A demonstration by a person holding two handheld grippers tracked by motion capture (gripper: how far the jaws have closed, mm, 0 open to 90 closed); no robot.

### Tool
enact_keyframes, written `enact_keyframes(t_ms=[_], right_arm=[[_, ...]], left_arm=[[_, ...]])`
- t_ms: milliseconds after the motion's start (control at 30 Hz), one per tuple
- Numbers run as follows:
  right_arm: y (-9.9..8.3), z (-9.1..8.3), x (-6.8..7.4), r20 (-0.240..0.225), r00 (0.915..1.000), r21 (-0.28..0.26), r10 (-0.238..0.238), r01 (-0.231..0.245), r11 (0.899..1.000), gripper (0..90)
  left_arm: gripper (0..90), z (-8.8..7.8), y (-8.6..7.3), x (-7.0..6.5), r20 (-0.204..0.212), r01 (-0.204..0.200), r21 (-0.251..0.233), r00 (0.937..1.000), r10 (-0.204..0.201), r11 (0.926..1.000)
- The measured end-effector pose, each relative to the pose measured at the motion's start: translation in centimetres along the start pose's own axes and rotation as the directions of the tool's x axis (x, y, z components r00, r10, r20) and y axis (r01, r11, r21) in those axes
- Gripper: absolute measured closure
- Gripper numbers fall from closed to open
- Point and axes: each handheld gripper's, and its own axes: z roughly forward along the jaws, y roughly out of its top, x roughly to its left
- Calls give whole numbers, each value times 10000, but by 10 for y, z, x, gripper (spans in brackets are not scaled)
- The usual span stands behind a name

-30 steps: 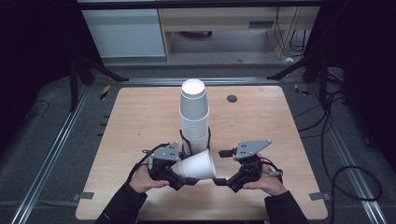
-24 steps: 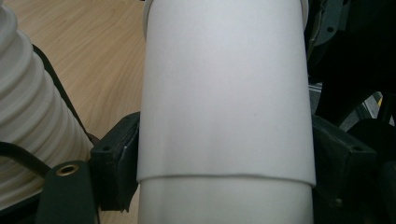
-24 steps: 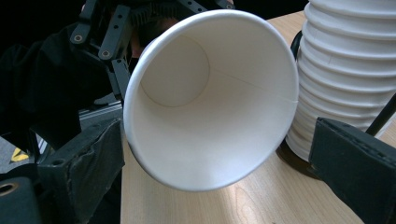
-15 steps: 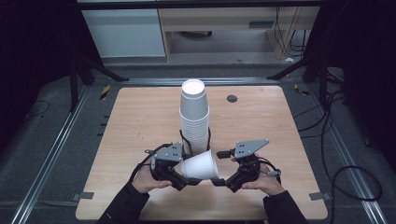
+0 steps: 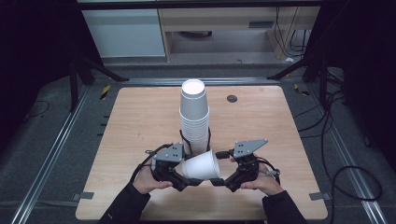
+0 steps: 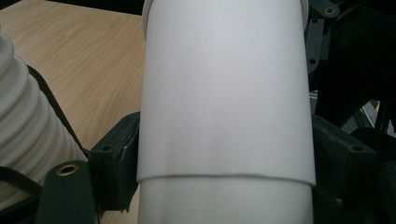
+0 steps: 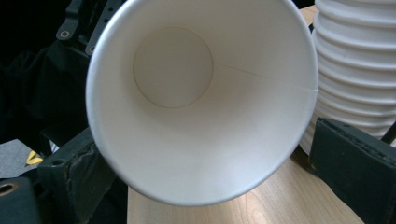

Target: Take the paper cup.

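A white paper cup (image 5: 201,165) lies on its side above the table's near edge, mouth toward the right. My left gripper (image 5: 184,179) is shut on its narrow end. In the left gripper view both black jaws press the cup's (image 6: 224,93) sides, and a seam line crosses its wall. My right gripper (image 5: 222,179) faces the mouth. In the right gripper view its jaws flank the rim of the cup (image 7: 201,98), with a thin gap at the right-hand jaw, so it stands open. A tall stack of upturned white cups (image 5: 194,116) stands just behind.
The wooden table (image 5: 130,121) has a small black disc (image 5: 232,98) at the far right of its middle. The stack (image 7: 359,60) sits close beside the held cup. Black stands and cables lie on the floor around the table.
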Motion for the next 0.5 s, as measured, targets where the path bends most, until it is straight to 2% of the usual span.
enact_keyframes(t_ms=[67,500], right_arm=[[0,2,0,-131,9999,-21,43,-43,10000,35],[-3,9,0,-474,9988,19,100,-99,9999,39]], left_arm=[[206,1,0,-1,11,-108,-34,9999,108,9999],[206,8,0,-4,150,-170,142,9997,168,9998]])
